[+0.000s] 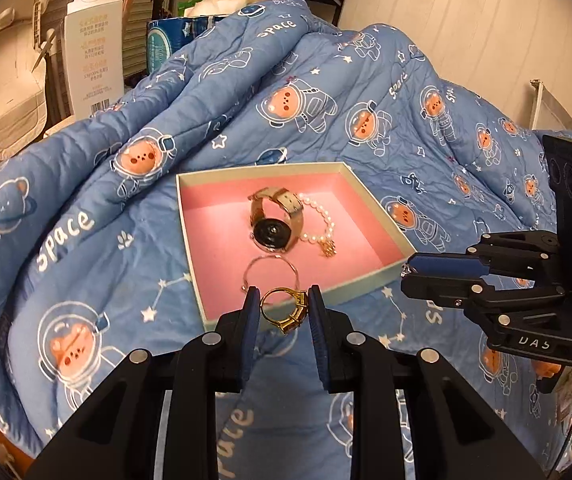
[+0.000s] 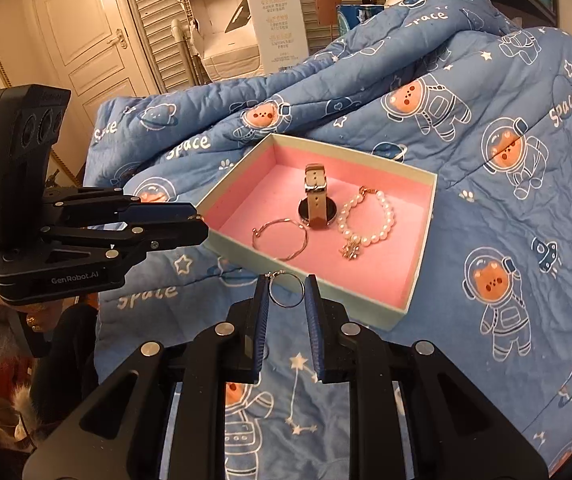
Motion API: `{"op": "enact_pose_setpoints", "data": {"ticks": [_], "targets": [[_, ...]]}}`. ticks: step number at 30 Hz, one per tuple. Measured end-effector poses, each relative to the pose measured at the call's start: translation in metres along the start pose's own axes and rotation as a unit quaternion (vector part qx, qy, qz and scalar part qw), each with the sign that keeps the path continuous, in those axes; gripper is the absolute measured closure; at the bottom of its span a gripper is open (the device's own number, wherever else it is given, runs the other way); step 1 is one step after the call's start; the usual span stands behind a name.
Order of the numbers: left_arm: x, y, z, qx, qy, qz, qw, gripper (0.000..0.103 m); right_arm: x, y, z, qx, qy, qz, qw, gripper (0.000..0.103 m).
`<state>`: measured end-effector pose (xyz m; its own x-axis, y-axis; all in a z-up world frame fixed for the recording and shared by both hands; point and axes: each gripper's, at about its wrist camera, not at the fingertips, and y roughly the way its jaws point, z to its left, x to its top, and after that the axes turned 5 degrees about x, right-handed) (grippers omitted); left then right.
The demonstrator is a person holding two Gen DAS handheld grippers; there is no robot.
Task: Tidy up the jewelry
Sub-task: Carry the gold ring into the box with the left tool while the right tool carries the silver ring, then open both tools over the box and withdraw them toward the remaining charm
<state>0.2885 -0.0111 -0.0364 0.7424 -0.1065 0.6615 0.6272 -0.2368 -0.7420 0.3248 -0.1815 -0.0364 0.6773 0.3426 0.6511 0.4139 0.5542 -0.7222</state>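
Observation:
A pink-lined box [image 1: 369, 278] [image 2: 413, 300] lies on the blue quilt. Inside it are a watch [image 1: 276, 224] [image 2: 315, 200], a pearl bracelet [image 1: 323, 220] [image 2: 369, 220] and a thin silver bangle [image 1: 272, 272] [image 2: 280, 238]. My left gripper [image 1: 282, 308] is shut on a gold ring [image 1: 286, 308] and holds it over the box's near edge. My right gripper [image 2: 286, 294] is shut on a small silver ring [image 2: 286, 290], just in front of the box's near wall. Each gripper also shows in the other's view, the right one [image 1: 407, 270] and the left one [image 2: 198, 218].
The space-print quilt [image 1: 86, 220] [image 2: 505, 240] is bunched up high behind the box. A tall white carton [image 1: 94, 40] [image 2: 276, 16] and shelving stand beyond it. A door [image 2: 82, 28] is at far left in the right wrist view.

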Motion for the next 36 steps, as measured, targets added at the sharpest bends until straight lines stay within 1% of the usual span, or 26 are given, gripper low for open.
{"op": "enact_pose_setpoints", "data": {"ticks": [2, 4, 9, 13, 14, 18, 22, 28, 30, 36], "targets": [[0.012, 0.008, 0.005, 0.003, 0.007, 0.008, 0.9999, 0.079, 0.010, 0.006, -0.005, 0.002, 0.003, 0.007, 1.000, 0.084], [0.022, 0.017, 0.007, 0.014, 0.024, 0.016, 0.9995, 0.079, 0.018, 0.014, -0.009, 0.008, 0.004, 0.017, 1.000, 0.084], [0.038, 0.045, 0.008, 0.028, 0.068, 0.055, 0.9957, 0.079, 0.032, 0.038, -0.017, 0.013, 0.006, 0.050, 0.999, 0.084], [0.046, 0.063, 0.005, 0.034, 0.097, 0.075, 0.9918, 0.079, 0.041, 0.059, -0.027, 0.036, 0.023, 0.085, 0.995, 0.084], [0.048, 0.067, 0.005, 0.034, 0.102, 0.081, 0.9910, 0.079, 0.042, 0.065, -0.029, 0.043, 0.027, 0.096, 0.994, 0.084], [0.050, 0.084, 0.004, 0.031, 0.119, 0.105, 0.9868, 0.079, 0.044, 0.080, -0.037, 0.044, 0.034, 0.119, 0.991, 0.084], [0.052, 0.097, 0.001, 0.040, 0.147, 0.127, 0.9801, 0.079, 0.047, 0.091, -0.044, 0.042, 0.042, 0.135, 0.989, 0.084], [0.051, 0.108, -0.005, 0.042, 0.184, 0.149, 0.9707, 0.079, 0.048, 0.101, -0.043, 0.044, 0.028, 0.161, 0.986, 0.084], [0.050, 0.113, -0.004, 0.047, 0.187, 0.153, 0.9692, 0.079, 0.047, 0.104, -0.044, 0.043, 0.029, 0.167, 0.985, 0.084], [0.054, 0.122, -0.006, 0.050, 0.187, 0.157, 0.9684, 0.079, 0.045, 0.113, -0.043, 0.030, 0.020, 0.182, 0.983, 0.084]]}}
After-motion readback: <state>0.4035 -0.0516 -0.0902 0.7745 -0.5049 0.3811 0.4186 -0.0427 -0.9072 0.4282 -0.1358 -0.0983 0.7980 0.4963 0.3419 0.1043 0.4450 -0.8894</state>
